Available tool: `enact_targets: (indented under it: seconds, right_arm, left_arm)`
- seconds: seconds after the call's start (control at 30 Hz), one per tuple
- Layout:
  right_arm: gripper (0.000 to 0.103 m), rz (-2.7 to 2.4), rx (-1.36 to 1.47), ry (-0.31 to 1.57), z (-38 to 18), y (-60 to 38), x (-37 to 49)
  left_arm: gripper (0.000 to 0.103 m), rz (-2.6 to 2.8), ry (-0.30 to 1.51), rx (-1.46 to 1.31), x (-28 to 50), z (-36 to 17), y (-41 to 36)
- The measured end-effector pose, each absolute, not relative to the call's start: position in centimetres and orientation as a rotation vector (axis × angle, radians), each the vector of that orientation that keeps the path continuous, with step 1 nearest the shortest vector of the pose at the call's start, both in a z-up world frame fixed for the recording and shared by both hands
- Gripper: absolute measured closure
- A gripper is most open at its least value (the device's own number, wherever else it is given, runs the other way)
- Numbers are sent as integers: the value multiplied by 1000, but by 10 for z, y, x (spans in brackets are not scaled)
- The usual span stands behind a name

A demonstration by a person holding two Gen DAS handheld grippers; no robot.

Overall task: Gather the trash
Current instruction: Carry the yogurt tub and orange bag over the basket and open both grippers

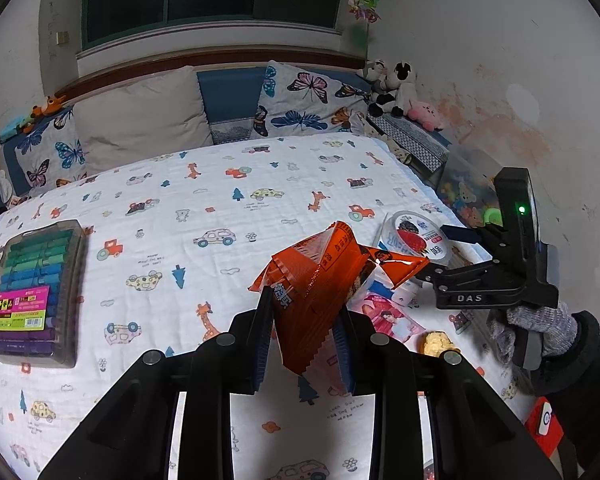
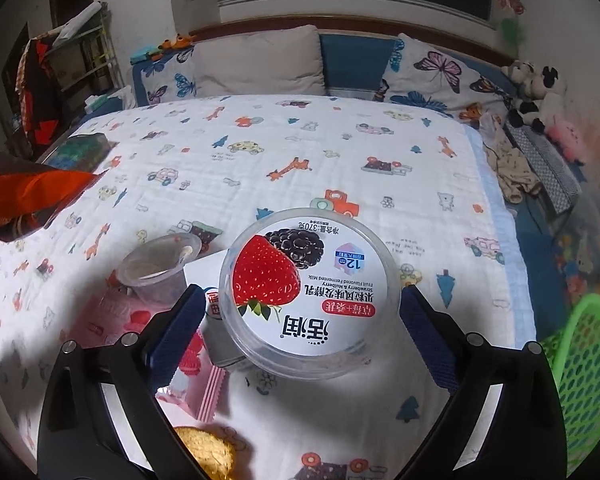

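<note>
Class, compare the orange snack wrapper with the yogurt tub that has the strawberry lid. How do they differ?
The orange snack wrapper is crumpled, torn foil; the yogurt tub is round, rigid and lidded. The wrapper is lifted, pinched in the left hand-held gripper; the tub sits on the bedspread between the right hand-held gripper's open jaws.

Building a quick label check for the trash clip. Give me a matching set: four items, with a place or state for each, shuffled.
Items:
1. orange snack wrapper
2. yogurt tub
3. marker set
4. green basket

Place or state:
A. beside the bed, at the right edge
B. lying far left on the bedspread
C. between the open right gripper fingers, not pinched
D. clamped in the shut left gripper

Pairs: 1-D, 2-C, 3-B, 4-A
</note>
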State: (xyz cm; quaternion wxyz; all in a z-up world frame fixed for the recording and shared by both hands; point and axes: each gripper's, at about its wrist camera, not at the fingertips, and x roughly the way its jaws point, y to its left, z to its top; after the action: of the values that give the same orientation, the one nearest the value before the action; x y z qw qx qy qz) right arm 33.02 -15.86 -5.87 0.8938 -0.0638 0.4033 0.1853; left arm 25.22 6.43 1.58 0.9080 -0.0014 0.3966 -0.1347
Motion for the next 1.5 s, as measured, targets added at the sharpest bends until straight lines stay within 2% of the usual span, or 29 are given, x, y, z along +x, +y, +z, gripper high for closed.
enact_targets:
  seconds: [0.47,0.73,0.93,1.13,1.5]
  right_arm:
    - [14,387,-82,799,-44,-177,317]
    - [14,311,-57,759,-22,-239,280]
    - [14,155,-2,768,-18,-323,259]
    - [14,-6,86,849,-40,-414,250]
    - [13,-119,143,931,-84,-481,239]
  left_arm:
    - [75,-324,829,-1,263,18,44]
    - [75,-412,804,20,270,33,7]
    - [75,-507,795,71,276,42,-51]
    - [75,-594,791,109,284,48,-111]
    - [75,-730,841,183,290,33,-221]
